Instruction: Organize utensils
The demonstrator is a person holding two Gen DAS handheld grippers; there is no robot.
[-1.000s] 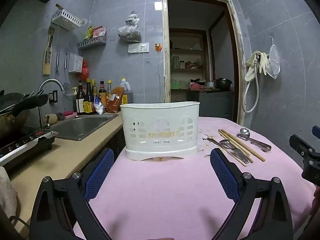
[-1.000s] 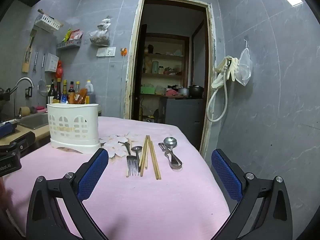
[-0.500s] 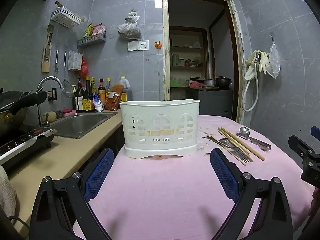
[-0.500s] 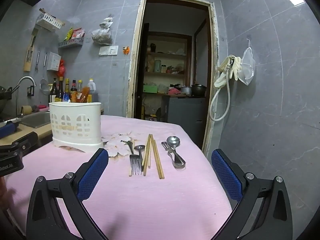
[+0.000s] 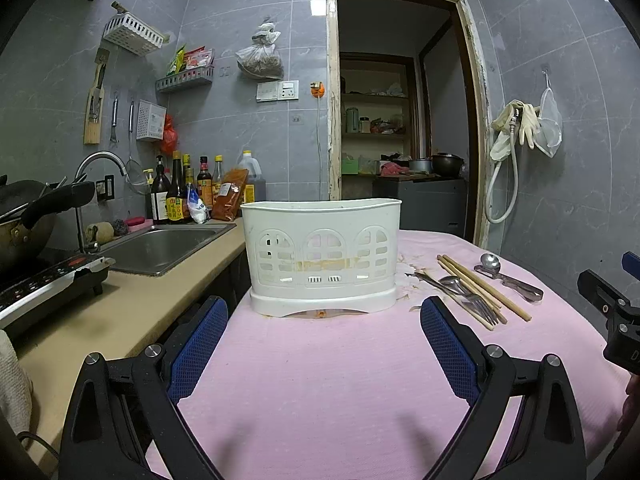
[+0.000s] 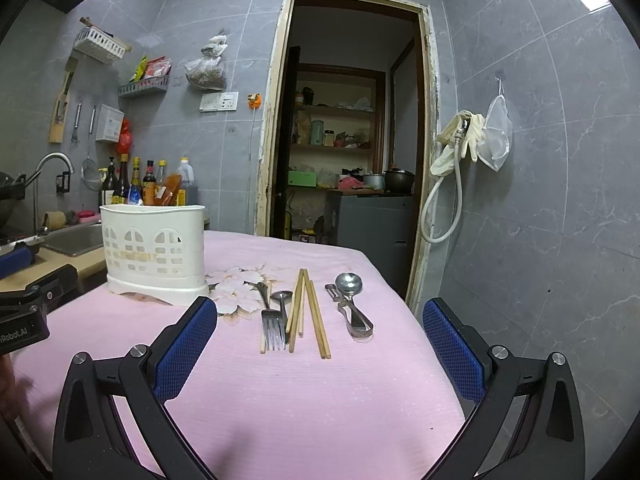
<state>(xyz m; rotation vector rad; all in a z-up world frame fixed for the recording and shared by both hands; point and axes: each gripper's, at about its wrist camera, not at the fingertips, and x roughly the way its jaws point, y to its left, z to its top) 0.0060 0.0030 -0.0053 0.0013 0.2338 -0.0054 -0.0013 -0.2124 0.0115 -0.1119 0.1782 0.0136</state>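
The only writing I can read is "Robot.AI", partly cut off, on the left gripper (image 6: 24, 320) body. A white utensil caddy (image 5: 322, 256) with arched cut-outs stands on the pink tablecloth (image 5: 320, 380). To its right lie a fork (image 6: 272, 324), a spoon (image 6: 282, 298), wooden chopsticks (image 6: 308, 312) and a steel peeler (image 6: 352, 304), side by side. Both grippers, the right gripper (image 6: 320, 360) included, hover spread wide, holding nothing.

You can read only one text with confidence: in the right wrist view, white letters "Robot.AI" stand on the black body of the left gripper (image 6: 24, 312) at the left edge. The labels on the sauce bottles (image 5: 176, 196) are too small to read.
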